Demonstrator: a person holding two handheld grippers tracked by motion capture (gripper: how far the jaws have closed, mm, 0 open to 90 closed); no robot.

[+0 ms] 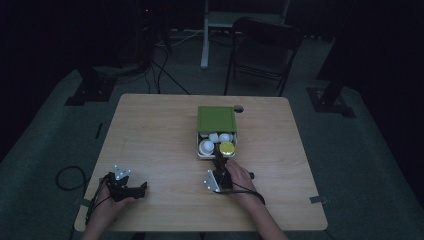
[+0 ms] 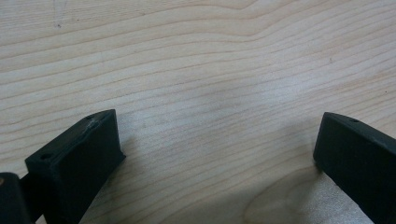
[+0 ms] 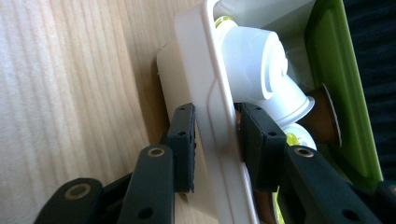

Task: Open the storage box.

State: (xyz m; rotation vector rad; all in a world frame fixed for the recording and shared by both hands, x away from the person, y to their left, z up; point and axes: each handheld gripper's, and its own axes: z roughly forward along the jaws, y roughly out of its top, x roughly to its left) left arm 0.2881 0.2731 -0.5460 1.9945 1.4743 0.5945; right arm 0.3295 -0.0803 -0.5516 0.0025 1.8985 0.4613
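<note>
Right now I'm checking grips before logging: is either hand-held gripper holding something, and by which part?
The right hand-held gripper clamps the white box's near rim. The left hand-held gripper is open, holding nothing.

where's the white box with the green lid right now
In the high view the white box sits right of the table's centre, green lid slid back over its far part; the right gripper is shut on its near rim, cups inside.
</note>
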